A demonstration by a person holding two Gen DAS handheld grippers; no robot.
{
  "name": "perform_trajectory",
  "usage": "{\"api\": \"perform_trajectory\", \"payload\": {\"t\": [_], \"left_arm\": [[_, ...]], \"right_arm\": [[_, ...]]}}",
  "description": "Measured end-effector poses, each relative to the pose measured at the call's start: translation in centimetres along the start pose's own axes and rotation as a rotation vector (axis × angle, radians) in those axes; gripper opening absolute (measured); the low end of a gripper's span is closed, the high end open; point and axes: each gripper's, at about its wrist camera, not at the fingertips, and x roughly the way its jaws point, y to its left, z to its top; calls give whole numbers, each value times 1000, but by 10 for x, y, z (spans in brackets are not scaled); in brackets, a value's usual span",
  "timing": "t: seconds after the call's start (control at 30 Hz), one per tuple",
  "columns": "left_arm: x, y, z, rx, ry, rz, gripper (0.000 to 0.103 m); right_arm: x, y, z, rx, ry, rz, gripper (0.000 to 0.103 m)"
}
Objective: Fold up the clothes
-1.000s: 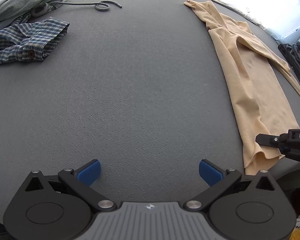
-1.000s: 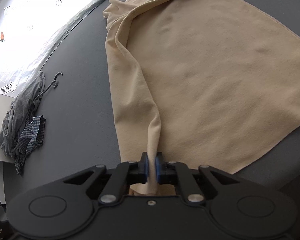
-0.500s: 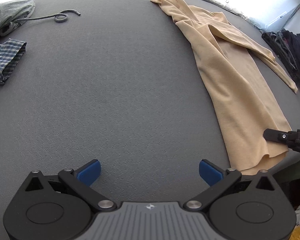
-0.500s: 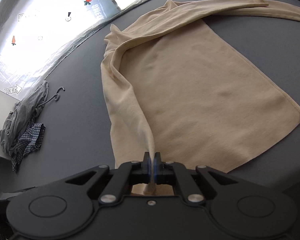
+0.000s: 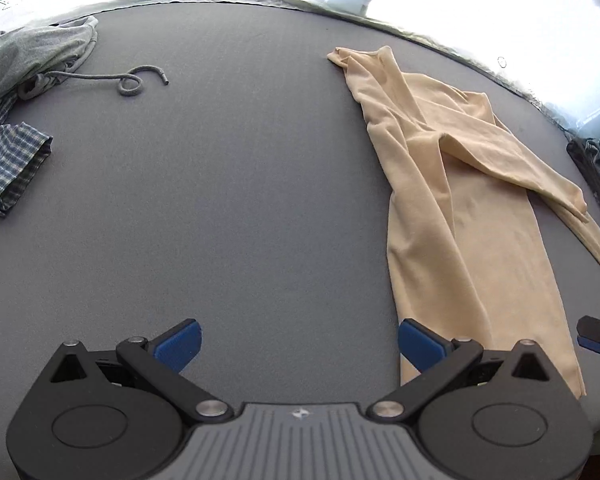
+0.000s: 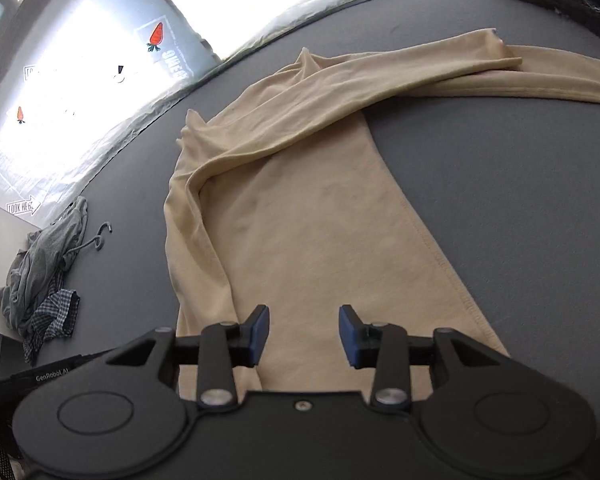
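On the bright plastic sheet (image 6: 100, 92) beyond the table you can read "LOOK HERE" inside an arrow, and part of a word beside a red carrot print (image 6: 156, 36); "GenRobot.AI" shows on the black gear at the lower left of the right wrist view. Your tan long-sleeved top (image 6: 300, 216) is a soft, fine knit with a stitched hem, lying folded lengthwise on the grey pebbled table surface (image 5: 220, 200), both sleeves laid across to one side. Your right gripper (image 6: 303, 334) is opening its blue-padded jaws over the hem, gripping nothing. Your left gripper (image 5: 299, 340) is spread wide and empty above bare table just beside the top. Far off lie a crumpled grey garment (image 5: 28, 56) with a looped drawstring (image 5: 130, 82) and a plaid shirt (image 5: 8, 168)
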Motion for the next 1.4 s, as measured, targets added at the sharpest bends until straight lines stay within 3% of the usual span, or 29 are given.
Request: {"api": "perform_trajectory", "payload": {"t": [0.23, 0.33, 0.5, 0.63, 0.77, 0.8, 0.87, 0.9, 0.93, 0.97, 1.1, 1.2, 1.27, 1.37, 1.4], "left_arm": [[12, -38, 92, 5, -152, 26, 100], [28, -55, 137, -11, -189, 4, 91], [83, -86, 209, -20, -128, -48, 75], [133, -105, 246, -4, -54, -10, 75], [164, -110, 257, 17, 1, 26, 74], [171, -110, 258, 20, 9, 33, 67], [180, -110, 260, 17, 16, 58, 48], [178, -112, 258, 22, -17, 90, 28], [177, -112, 258, 28, -37, 98, 18], [175, -112, 259, 19, -52, 71, 13], [155, -117, 266, -3, -132, 78, 11], [145, -128, 279, 17, -178, 47, 12], [154, -137, 285, 50, -162, 44, 12], [186, -152, 279, 133, -103, 100, 14], [189, -156, 277, 158, -130, 121, 17]], "right_arm": [[5, -62, 77, 40, -125, -119, 40], [13, -85, 109, 36, -172, -160, 43], [44, -123, 174, 43, -220, -254, 44], [77, -140, 209, 31, -213, -323, 45], [105, -153, 224, 1, -175, -349, 47], [110, -155, 226, -8, -167, -351, 48], [111, -155, 228, -42, -169, -323, 28], [110, -156, 228, -47, -175, -302, 3], [108, -156, 229, -44, -190, -279, 1], [102, -155, 230, -46, -221, -261, 1], [70, -149, 242, -69, -369, -238, 1], [51, -150, 257, -79, -446, -275, 1], [56, -155, 264, -90, -433, -306, 1], [78, -164, 267, -127, -363, -359, 1], [85, -165, 265, -138, -342, -374, 1]]}}
